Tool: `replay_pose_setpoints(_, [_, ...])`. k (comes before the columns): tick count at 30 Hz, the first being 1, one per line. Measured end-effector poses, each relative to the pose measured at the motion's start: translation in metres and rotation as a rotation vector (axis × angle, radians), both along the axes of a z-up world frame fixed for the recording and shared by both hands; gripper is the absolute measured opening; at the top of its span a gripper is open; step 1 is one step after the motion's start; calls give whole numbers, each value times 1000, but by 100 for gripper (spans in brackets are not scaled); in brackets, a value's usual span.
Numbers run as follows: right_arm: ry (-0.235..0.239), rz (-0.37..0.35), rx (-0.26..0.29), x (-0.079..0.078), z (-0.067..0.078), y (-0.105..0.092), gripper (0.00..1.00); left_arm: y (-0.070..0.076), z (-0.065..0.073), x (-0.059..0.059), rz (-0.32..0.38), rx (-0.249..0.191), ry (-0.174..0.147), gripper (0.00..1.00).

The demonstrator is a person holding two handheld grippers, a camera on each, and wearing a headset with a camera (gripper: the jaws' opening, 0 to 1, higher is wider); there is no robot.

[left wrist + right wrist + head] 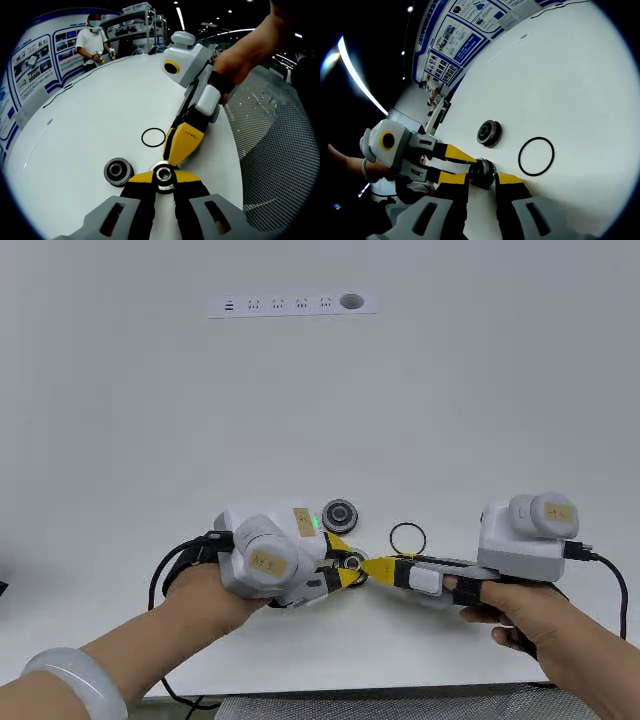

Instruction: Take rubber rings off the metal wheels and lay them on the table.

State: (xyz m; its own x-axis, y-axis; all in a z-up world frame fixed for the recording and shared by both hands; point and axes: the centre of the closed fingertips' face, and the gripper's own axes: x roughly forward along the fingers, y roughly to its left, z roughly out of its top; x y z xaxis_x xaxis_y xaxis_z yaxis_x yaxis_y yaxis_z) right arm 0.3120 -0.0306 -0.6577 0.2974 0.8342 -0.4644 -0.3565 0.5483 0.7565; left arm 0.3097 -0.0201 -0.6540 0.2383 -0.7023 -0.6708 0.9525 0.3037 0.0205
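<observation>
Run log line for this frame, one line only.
step: ring removal | left hand-held gripper: shut on held wheel | right hand-held gripper: jaws around same wheel, grip unclear | table: one rubber ring, one loose wheel

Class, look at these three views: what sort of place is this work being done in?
Probably an industrial lab or showroom: a white workbench with a power strip, information posters on the wall, and storage racks behind another person.

We cannot read any text with certainty. The yellow paper labels (303,521) on the left gripper (347,562) and on the right gripper (372,567) carry handwriting, but it is too blurred. The print on the wall posters (30,70) is too small.
</observation>
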Motion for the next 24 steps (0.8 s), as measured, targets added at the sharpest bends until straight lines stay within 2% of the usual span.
replay_pose_setpoints(12, [45,13,19,-5,-3,4,22,1,-1,0,-1,-4,-1,13])
replay_pose_setpoints(24, [77,-11,57,-4,-1,4,22,1,-1,0,5,-11,0,13])
